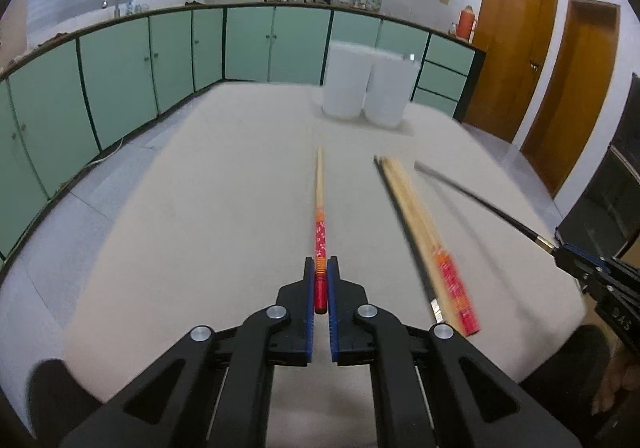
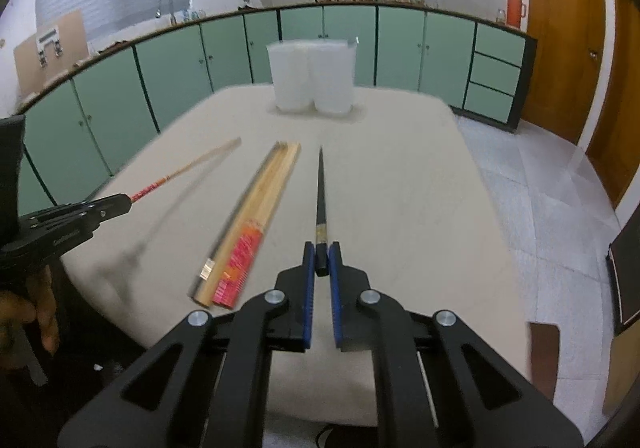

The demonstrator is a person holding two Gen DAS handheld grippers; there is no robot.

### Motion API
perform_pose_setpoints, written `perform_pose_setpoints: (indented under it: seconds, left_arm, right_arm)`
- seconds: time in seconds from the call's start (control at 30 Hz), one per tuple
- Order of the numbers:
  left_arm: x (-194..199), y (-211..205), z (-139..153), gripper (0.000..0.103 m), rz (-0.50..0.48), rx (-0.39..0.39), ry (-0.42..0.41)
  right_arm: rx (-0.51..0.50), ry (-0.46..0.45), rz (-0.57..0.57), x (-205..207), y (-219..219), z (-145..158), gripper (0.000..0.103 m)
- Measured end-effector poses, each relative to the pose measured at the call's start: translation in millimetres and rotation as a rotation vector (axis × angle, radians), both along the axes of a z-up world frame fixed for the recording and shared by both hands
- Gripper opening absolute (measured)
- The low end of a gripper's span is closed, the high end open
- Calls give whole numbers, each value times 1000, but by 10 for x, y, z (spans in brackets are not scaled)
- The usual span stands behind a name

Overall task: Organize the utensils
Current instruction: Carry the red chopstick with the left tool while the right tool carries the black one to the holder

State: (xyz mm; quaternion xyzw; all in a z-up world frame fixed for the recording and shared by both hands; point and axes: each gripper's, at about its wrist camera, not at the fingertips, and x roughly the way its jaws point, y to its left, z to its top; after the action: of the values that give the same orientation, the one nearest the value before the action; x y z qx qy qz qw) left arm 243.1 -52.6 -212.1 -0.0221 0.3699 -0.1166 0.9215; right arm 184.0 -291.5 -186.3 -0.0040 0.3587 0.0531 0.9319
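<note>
My left gripper point(image 1: 320, 268) is shut on the red-handled end of a wooden chopstick point(image 1: 319, 200), which points away over the beige table point(image 1: 200, 228). My right gripper point(image 2: 321, 253) is shut on the thick end of a black chopstick point(image 2: 320, 188), held above the table. Between them lies a bundle of chopsticks point(image 1: 424, 236), wooden with red-orange ends plus a dark one, also seen as the bundle point(image 2: 256, 216) in the right wrist view. Each gripper shows in the other's view: the right gripper point(image 1: 560, 248) and the left gripper point(image 2: 126, 202).
Two white cylindrical containers point(image 1: 368, 84) stand side by side at the table's far end, also visible as containers point(image 2: 312, 76). Green kitchen cabinets point(image 1: 120, 68) run behind the table. Wooden doors point(image 1: 516, 48) stand at the right. A hand point(image 2: 40, 312) holds the left tool.
</note>
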Motion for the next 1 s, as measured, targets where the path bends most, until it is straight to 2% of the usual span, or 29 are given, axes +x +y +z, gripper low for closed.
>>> perform_pose_setpoints:
  seconds: [0.1,0.37,0.47,0.7,1.0]
  left_arm:
    - [-28,29,320,6,-15,7,-26]
    - [0,26,965,6,-67,16,-111]
    - [97,-12,1116,6,-95,28,-125]
    - [506,-2,1269,6,-130,-3,-71]
    - [946,-98,1494,6,-187,9,-36]
  right_arm:
    - [-5,-34,24,-58,-17,411,6]
    - [-15,-100,89,129,-5,1047,6]
    - [-36,-85,118,359,11,1142,6]
    - [-28,-24,152,921,-54,1325,6]
    - [-80,58,208,1376,98,1583,6]
